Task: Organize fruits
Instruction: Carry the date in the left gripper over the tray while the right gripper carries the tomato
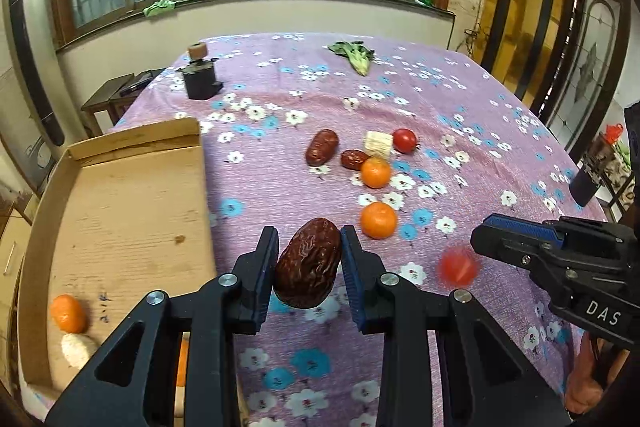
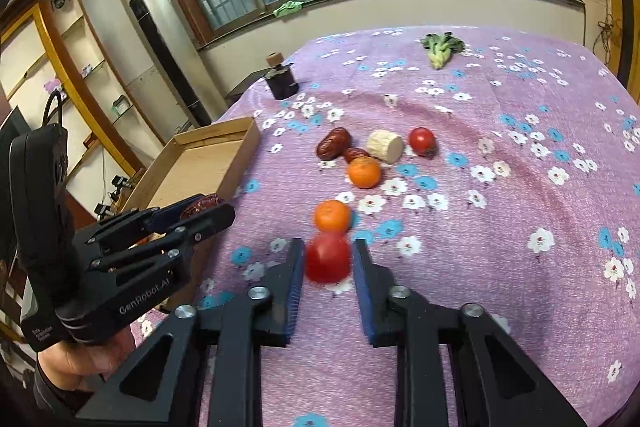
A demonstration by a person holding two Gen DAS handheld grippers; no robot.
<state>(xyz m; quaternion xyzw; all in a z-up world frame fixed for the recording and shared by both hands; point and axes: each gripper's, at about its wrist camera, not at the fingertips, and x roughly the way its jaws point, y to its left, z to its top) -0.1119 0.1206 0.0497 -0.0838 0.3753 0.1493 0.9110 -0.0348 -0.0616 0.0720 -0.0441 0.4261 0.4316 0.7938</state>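
My left gripper [image 1: 309, 241] is shut on a wrinkled brown date [image 1: 308, 263], held above the cloth beside the cardboard tray [image 1: 120, 195]. The tray holds an orange [image 1: 68, 313] and a white chunk [image 1: 78, 349]. A blurred red tomato [image 2: 328, 257] sits between the fingers of my right gripper [image 2: 326, 253]; the jaws stand slightly apart from it, and in the left wrist view the tomato [image 1: 458, 267] lies clear of that gripper [image 1: 484, 227]. Two oranges [image 1: 378, 221] [image 1: 376, 171], two dates [image 1: 322, 146], a white chunk [image 1: 378, 143] and a tomato [image 1: 405, 140] lie mid-table.
The table wears a purple flowered cloth [image 1: 460, 107]. A black device with a wooden knob [image 1: 200, 77] stands at the back left. A leafy green [image 1: 354, 55] lies at the far edge. A dark cup [image 1: 584, 187] stands at the right edge.
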